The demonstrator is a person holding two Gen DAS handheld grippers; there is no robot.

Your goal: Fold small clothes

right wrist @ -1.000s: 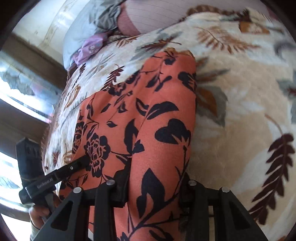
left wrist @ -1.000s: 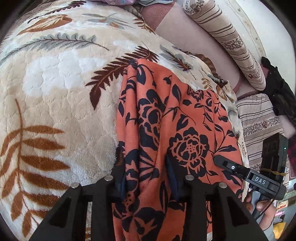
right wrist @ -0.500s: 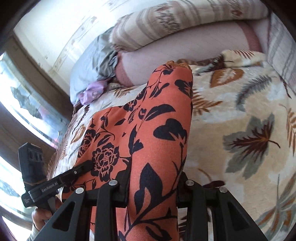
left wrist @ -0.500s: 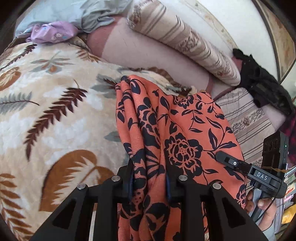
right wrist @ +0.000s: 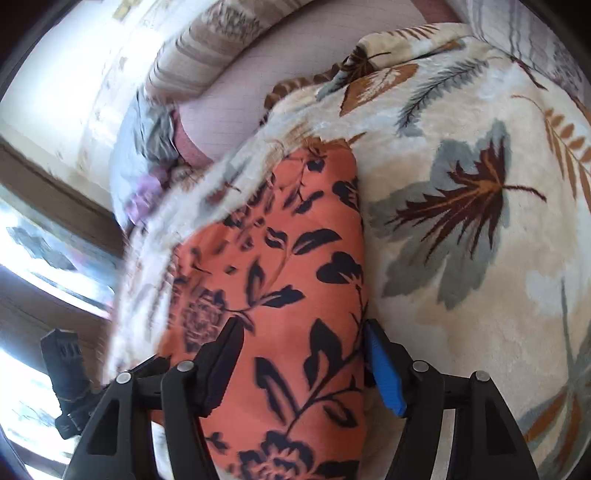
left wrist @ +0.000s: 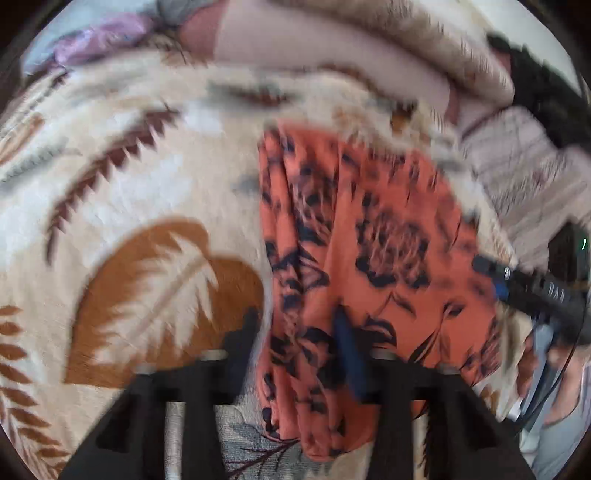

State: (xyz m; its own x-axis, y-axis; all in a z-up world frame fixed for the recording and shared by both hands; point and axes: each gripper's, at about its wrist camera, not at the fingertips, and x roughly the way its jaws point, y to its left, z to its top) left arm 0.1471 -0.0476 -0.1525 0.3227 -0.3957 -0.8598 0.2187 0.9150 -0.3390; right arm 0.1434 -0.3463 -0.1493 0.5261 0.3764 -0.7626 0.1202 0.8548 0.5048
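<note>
An orange garment (left wrist: 369, 236) with a dark floral print lies folded lengthwise on the leaf-patterned blanket (left wrist: 147, 184). My left gripper (left wrist: 299, 343) has the garment's near left fold bunched between its fingers; its jaws are opening slightly, and the view is blurred. In the right wrist view the same orange garment (right wrist: 295, 277) runs between the fingers of my right gripper (right wrist: 303, 362). Those jaws are opening wide, and the blue pad (right wrist: 384, 373) stands clear of the cloth's edge. Each gripper shows in the other's view: the right gripper (left wrist: 535, 288) and the left gripper (right wrist: 66, 369).
Striped pillows (left wrist: 424, 40) and a pink sheet (left wrist: 314, 48) lie beyond the blanket (right wrist: 480, 221). A lilac and grey cloth heap (left wrist: 107, 33) sits at the far left, dark clothing (left wrist: 535, 74) at the far right. A bright window (right wrist: 29, 266) is left of the bed.
Both grippers carried the garment across the blanket toward the pillows. The right gripper's jaws spread apart and no longer pinch the cloth. The left gripper still has its fold.
</note>
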